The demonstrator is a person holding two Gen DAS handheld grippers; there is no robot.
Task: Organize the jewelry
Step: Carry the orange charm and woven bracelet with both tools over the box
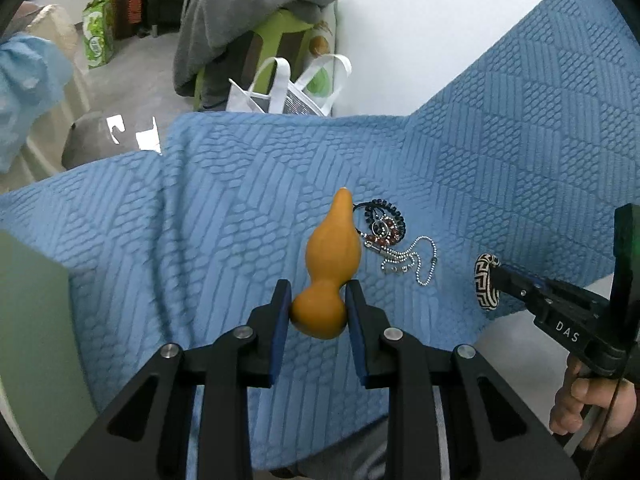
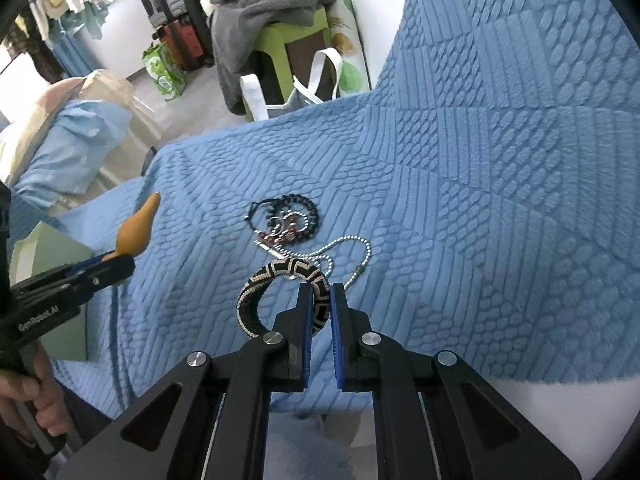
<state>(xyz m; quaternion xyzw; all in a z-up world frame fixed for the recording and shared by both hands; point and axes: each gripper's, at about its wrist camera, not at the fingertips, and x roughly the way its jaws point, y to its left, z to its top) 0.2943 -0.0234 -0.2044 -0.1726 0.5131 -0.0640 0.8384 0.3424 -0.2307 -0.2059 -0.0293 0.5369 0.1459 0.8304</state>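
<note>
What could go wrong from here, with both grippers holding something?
The left gripper pinches only the gourd's round bottom bulb, so it could pivot or slip out. The right gripper holds the bangle by one edge; it may twist loose. A drop could land on the beads and chain on the blanket, tangling them further.

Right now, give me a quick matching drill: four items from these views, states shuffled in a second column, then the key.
Items:
1. gourd
2. patterned bangle
3. ball chain
4. white tote bag

States:
A. on the floor beyond the blue blanket
B. clamped in the right gripper
C. lying loose on the blanket
D. clamped in the left gripper

Pairs: 1-D, 2-B, 3-C, 4-A
</note>
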